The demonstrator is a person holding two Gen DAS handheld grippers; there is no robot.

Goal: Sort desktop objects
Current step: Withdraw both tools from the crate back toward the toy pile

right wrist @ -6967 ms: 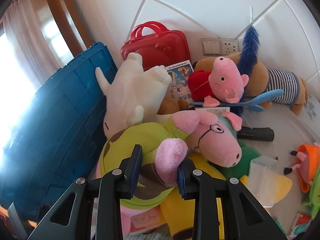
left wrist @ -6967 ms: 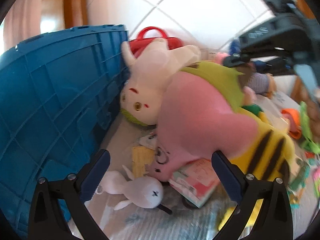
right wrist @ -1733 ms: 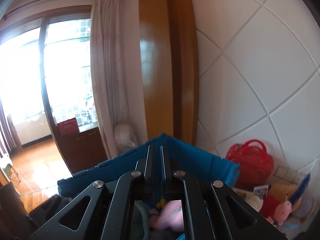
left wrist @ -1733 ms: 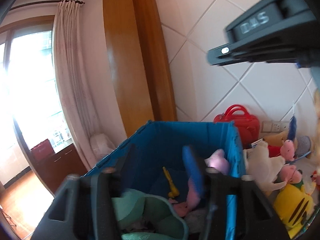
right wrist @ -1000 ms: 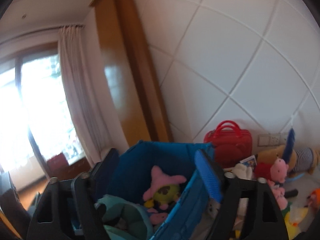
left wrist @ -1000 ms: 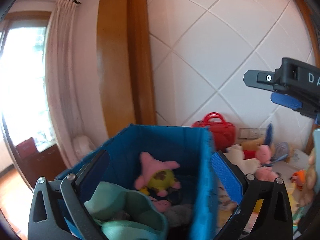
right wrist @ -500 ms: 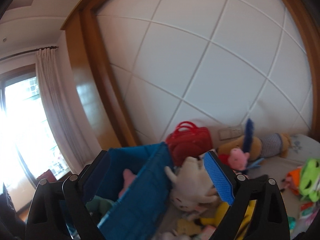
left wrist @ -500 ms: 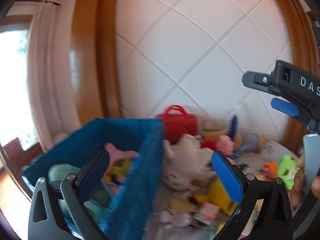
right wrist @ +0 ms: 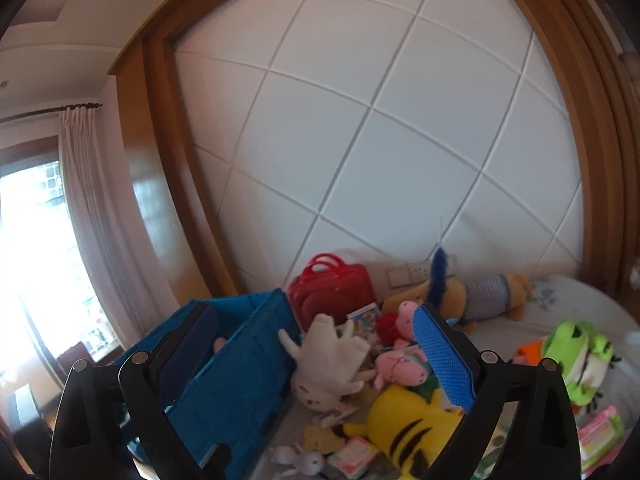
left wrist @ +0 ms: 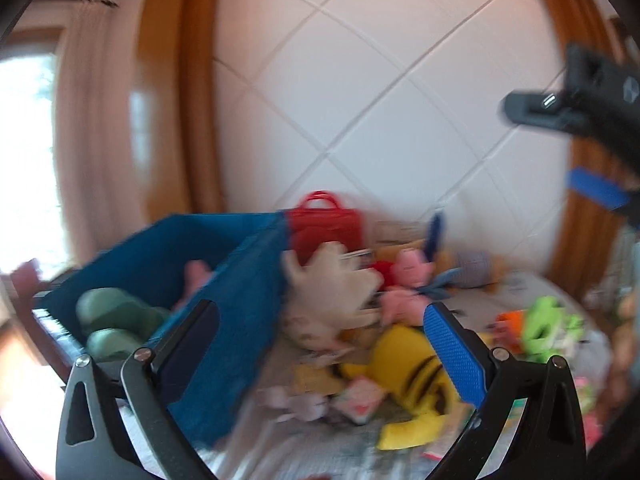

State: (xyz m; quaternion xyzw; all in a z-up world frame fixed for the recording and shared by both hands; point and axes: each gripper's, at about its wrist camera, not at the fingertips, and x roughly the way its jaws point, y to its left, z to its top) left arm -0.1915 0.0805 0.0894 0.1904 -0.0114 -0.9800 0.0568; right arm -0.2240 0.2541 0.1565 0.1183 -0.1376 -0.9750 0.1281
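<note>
Blue ribbed plastic crate [right wrist: 240,364] at left, pink plush inside. White plush rabbit [right wrist: 328,364] leans against crate wall; yellow black-striped plush [right wrist: 404,424] beside it. Right gripper [right wrist: 316,364] just opened wide, empty. Left gripper [left wrist: 320,344] apart, empty.

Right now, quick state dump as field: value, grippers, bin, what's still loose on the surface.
left gripper: open, nothing between the jaws
right gripper: open, jaws have just been opening, nothing between them
blue crate: left side of the surface, a pink plush visible inside
loose beside crate: white plush, yellow striped plush, small white bunny
behind: red handbag against the wall
far right: green frog toy
</note>
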